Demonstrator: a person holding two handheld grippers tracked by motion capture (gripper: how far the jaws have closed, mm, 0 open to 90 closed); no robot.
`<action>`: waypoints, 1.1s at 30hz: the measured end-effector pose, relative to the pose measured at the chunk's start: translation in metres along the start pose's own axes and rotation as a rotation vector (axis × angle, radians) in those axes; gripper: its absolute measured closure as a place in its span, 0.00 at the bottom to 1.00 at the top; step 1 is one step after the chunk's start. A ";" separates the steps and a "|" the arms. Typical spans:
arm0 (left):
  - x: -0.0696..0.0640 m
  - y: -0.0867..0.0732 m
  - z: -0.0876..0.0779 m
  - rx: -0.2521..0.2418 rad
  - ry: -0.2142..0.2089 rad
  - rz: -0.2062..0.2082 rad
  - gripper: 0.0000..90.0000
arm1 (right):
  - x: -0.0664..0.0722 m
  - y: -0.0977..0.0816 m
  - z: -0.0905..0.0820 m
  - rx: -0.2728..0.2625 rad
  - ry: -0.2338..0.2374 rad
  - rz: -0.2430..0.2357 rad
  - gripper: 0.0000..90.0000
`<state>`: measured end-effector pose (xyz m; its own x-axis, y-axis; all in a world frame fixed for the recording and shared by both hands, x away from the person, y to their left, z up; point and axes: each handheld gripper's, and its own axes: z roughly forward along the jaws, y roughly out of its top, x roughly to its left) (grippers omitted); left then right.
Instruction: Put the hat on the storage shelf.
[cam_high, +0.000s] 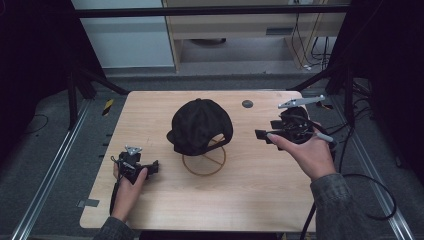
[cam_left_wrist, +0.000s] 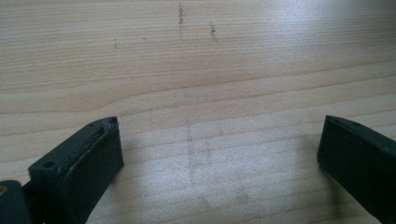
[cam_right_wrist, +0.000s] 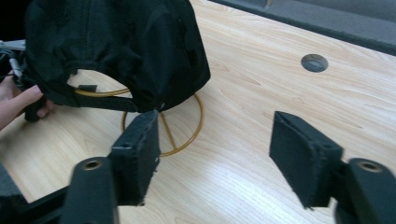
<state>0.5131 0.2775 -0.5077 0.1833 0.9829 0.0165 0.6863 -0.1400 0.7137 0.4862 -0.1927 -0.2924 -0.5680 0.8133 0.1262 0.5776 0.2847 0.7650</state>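
High view: we see black fabric baseball cap perched on gold wire stand at centre of pale wooden table.

Left gripper low near table's left edge, well apart from cap; left gripper view shows jaws wide open over bare wood, empty.

Right gripper raised, aimed at cap; jaws spread wide, nothing held.

We judge step as approach before grasp. Next move calls for right jaws to close on cap's rear edge without snagging wire.

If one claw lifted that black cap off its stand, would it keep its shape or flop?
The cap is cloth, so its crown would probably sag once off the wire stand. It looks light. The thin stand may tip if the cap snags.
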 end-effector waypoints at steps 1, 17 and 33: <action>0.000 0.000 0.000 0.000 0.000 0.000 0.00 | 0.000 -0.001 0.000 0.004 -0.005 0.007 0.30; 0.000 0.000 0.000 0.001 -0.002 0.003 0.00 | -0.012 -0.044 0.004 -0.016 -0.075 0.027 0.07; 0.000 0.000 0.000 0.001 -0.002 0.003 0.00 | -0.011 -0.094 0.027 0.012 -0.081 0.041 0.12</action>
<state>0.5128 0.2775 -0.5076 0.1863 0.9823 0.0173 0.6867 -0.1428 0.7128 0.4543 -0.2151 -0.3826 -0.4950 0.8625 0.1053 0.6064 0.2561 0.7528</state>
